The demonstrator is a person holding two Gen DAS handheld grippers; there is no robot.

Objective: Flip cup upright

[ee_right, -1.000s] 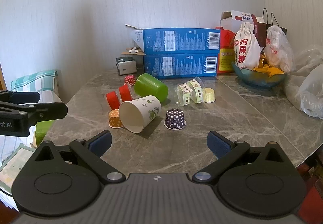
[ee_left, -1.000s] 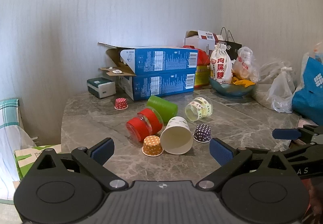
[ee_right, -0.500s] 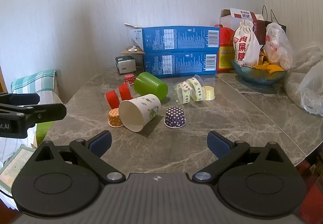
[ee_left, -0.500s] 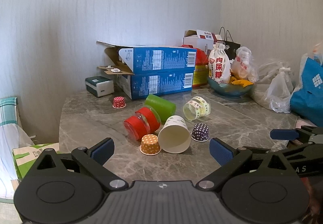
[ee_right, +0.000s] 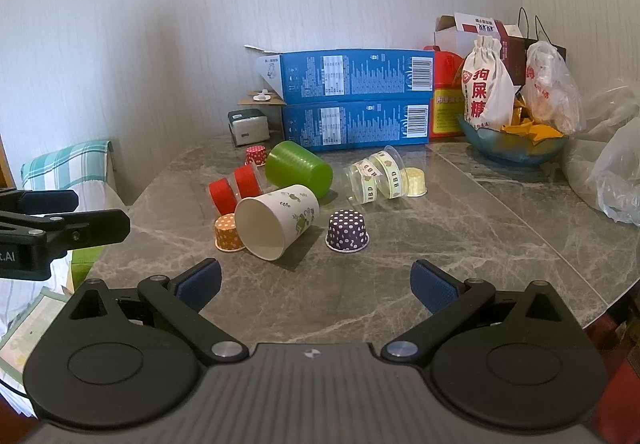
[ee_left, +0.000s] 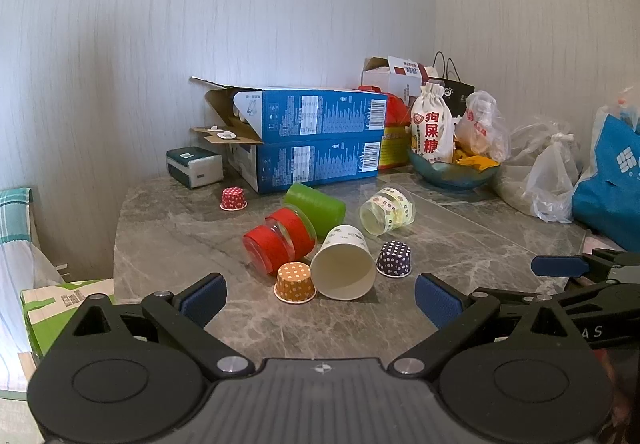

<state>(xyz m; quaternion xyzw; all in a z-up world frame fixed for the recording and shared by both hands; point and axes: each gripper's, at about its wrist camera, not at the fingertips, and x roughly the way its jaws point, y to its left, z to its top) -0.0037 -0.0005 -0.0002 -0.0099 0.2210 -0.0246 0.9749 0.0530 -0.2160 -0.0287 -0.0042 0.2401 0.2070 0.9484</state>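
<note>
Cups lie scattered near the middle of the grey marble table (ee_right: pixel 400 244): the white paper cup (ee_left: pixel 343 263) with green leaf print rests on its side, mouth toward the cameras, touching the orange dotted cupcake liner (ee_left: pixel 295 282) on one flank, with the purple dotted liner (ee_right: pixel 347 231) just beside it on the other. Behind it lie a red cup (ee_left: pixel 278 240), a green cup (ee_right: pixel 299 167) and a clear cup with HBD bands (ee_right: pixel 374 176), all on their sides (a small red dotted liner (ee_left: pixel 233 199) sits apart, nearer the stacked blue boxes (ee_right: pixel 352 99)). The left gripper (ee_left: pixel 320 294) hangs over the table's near edge, jaws spread wide and holding nothing. The right gripper (ee_right: pixel 316 284) hangs likewise, jaws spread, empty, short of the cups.
</note>
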